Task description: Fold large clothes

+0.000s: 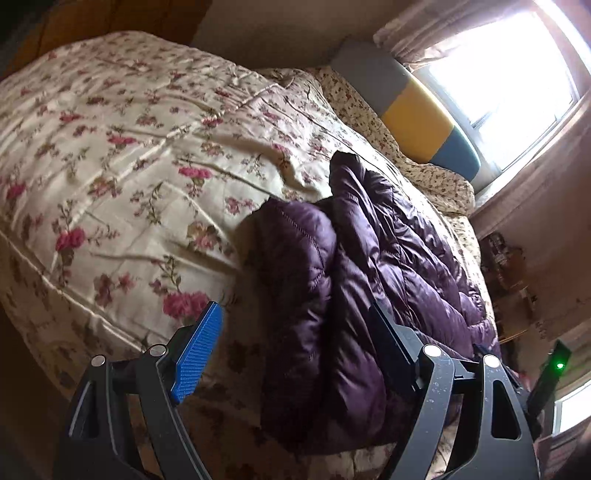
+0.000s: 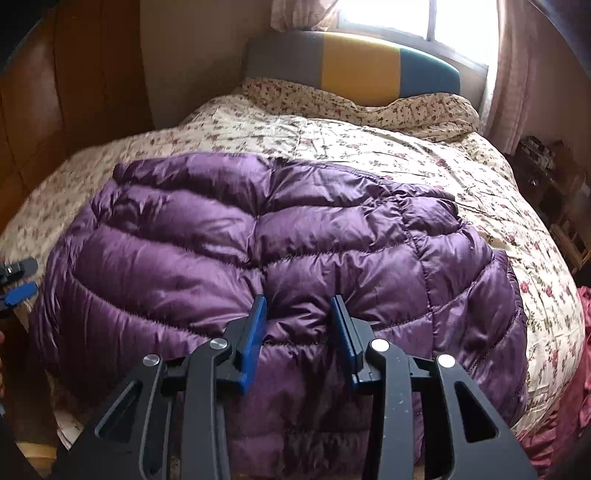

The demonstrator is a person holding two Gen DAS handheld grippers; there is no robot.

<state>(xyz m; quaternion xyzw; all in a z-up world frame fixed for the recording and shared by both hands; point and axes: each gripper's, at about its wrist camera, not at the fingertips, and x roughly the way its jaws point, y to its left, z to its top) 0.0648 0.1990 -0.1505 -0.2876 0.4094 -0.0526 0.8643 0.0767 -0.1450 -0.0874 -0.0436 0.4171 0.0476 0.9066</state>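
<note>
A purple quilted puffer jacket (image 2: 280, 236) lies spread on the floral bed, its near edge hanging over the bed's front. My right gripper (image 2: 299, 317) is open, its blue pads on either side of a fold near the jacket's front middle. In the left wrist view the jacket (image 1: 369, 266) lies bunched along the bed edge. My left gripper (image 1: 295, 339) is wide open, its left blue pad (image 1: 197, 358) over the bedspread, its right finger over the jacket. The left gripper also shows at the left edge of the right wrist view (image 2: 18, 280).
A floral bedspread (image 1: 122, 155) covers the bed. A grey, yellow and teal headboard (image 2: 354, 62) stands under a bright window (image 2: 384, 14). Wooden wardrobe doors (image 2: 66, 92) stand on the left. Cluttered shelves (image 2: 550, 177) and red cloth (image 2: 576, 391) lie on the right.
</note>
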